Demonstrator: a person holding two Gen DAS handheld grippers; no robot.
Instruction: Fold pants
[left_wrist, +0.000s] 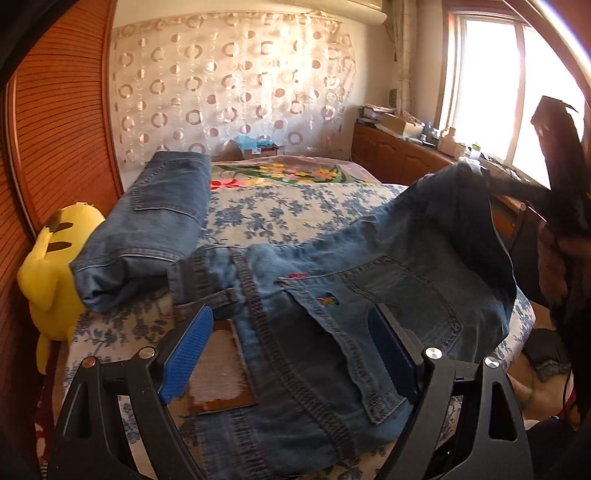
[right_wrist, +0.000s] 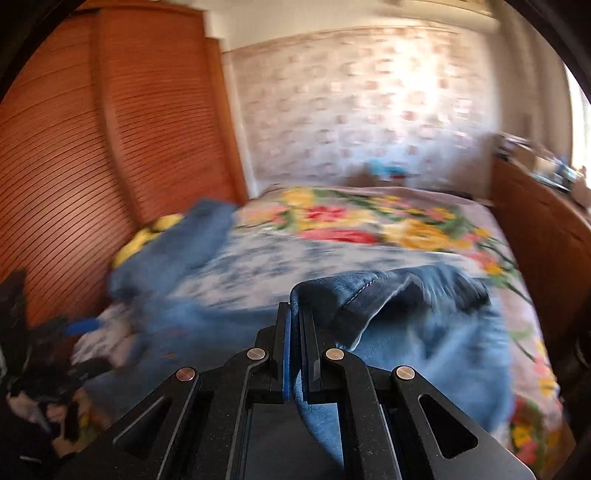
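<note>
On bed (left_wrist: 258, 210): jeans (left_wrist: 369, 288), hem clamped in right hand-held gripper (right_wrist: 295, 325); left hand-held gripper (left_wrist: 291, 354) wide, empty. Carry hem over evenly.

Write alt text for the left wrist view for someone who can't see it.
Blue jeans lie spread on a floral bedspread between the open left gripper, their far end lifted. Another folded pair of jeans lies beside a yellow plush toy, by a wooden wardrobe.
</note>
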